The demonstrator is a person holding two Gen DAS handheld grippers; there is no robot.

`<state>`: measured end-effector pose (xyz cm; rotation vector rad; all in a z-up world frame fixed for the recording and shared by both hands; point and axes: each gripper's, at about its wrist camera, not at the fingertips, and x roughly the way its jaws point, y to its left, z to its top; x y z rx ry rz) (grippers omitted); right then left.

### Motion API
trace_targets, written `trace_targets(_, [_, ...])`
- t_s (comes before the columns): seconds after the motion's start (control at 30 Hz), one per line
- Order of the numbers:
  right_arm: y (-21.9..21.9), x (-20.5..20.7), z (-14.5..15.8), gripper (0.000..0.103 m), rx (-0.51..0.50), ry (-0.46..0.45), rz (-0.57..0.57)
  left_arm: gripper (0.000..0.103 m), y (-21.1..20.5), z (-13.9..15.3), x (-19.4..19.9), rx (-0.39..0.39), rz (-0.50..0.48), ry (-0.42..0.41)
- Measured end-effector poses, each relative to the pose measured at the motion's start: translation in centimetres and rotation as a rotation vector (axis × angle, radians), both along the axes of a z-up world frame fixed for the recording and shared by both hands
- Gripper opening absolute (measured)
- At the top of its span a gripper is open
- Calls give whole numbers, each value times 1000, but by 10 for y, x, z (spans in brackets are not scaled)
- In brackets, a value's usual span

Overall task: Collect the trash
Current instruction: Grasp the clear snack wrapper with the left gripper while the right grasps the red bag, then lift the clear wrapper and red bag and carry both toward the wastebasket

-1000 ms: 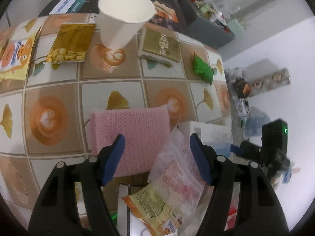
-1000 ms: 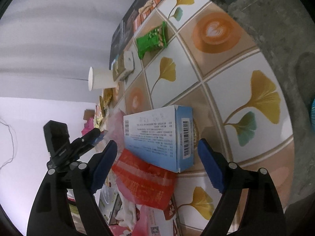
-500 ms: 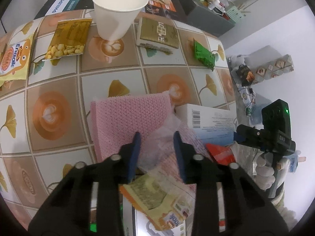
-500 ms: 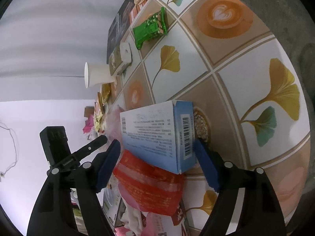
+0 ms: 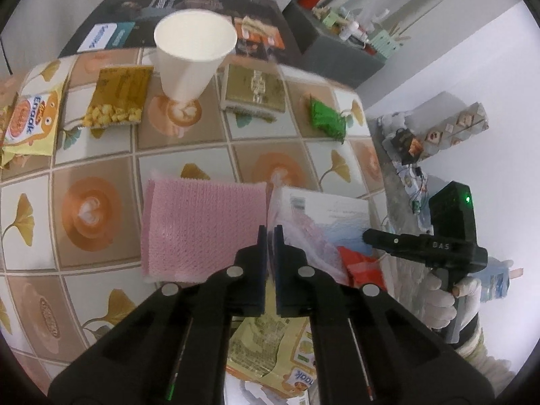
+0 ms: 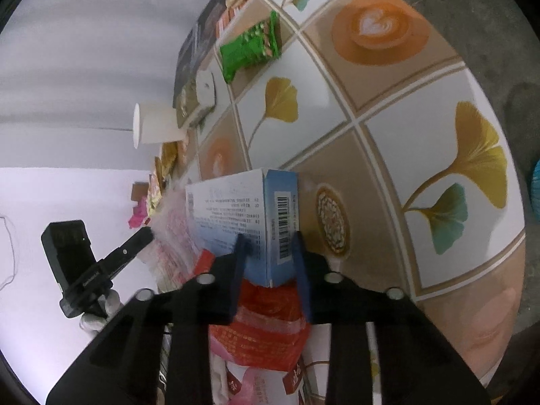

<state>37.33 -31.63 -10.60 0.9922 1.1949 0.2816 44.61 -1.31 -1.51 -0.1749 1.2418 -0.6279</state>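
Gripping two pieces of rubbish at once, the person has both tongs at the near edge of the desk [image 5: 189, 155], so the collecting looks to be only part done. The left tongs [image 5: 269, 233] have just been closing and now pinch the upper edge of a clear plastic bag [image 5: 303, 233] with pink print, whose film stands between the two pads; the bag lies just beside a pink cloth [image 5: 202, 229] and leans against a blue and white box [image 6: 236, 216]. The right tongs [image 6: 270, 246] have likewise just been closing and clamp the near end of that box, one pad on its printed face and one on the far side of its barcode edge. Below both tools, off the desk edge, a heap of wrappers shows: a red packet [image 6: 266, 324] and a yellow snack wrapper [image 5: 270, 347] among them, which suggests earlier pieces are already gathered there, though I cannot see what holds them. Left on the desk, well apart from the tongs, are a paper cup [image 5: 189, 57] standing upright, a gold packet [image 5: 118, 96] spilling yellow bits, a yellow snack bag [image 5: 32, 125], a flat gold box [image 5: 254, 91] and a green wrapper [image 5: 327, 118]. By my reckoning these five remain to be picked up, after the bag and box are dropped with the rest.
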Motion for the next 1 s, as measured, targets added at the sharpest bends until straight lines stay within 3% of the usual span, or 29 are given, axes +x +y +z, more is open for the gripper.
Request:
trace_targets(0.03, [-2,-1,2,5,7,-11,-8,2,1,3,-1,-6,4,-9])
trace_targets(0.3, [-15,-7,25,4,-60,-87,-39,1,5,36,-8,-61,36,-109])
trace_targets(0.4, [-16,-12,43,4,-106,-146,0,1,8,46,-10,-65,55,-145])
trace_targets(0.57, [8,-27,83,7,-257,-284,165,1,15,59,-15,-69,81,-189])
trace_targets(0.6, [16,-29,88,16,-282,-301,190,1,17,61,-16,-68,82,-198])
trace_targets(0.63, [22,-34,91,38,-306,-318,218,1,18,63,-17,-68,83,-206])
trace_targets(0.7, [41,-42,98,53,-378,-369,295,1,20,65,-19,-72,88,-212])
trace_targets(0.8, [64,-53,96,55,-471,-397,397,1,23,65,-21,-78,94,-207])
trace_targets(1.0, [66,-50,72,55,-496,-347,394,1,25,60,-25,-83,93,-192])
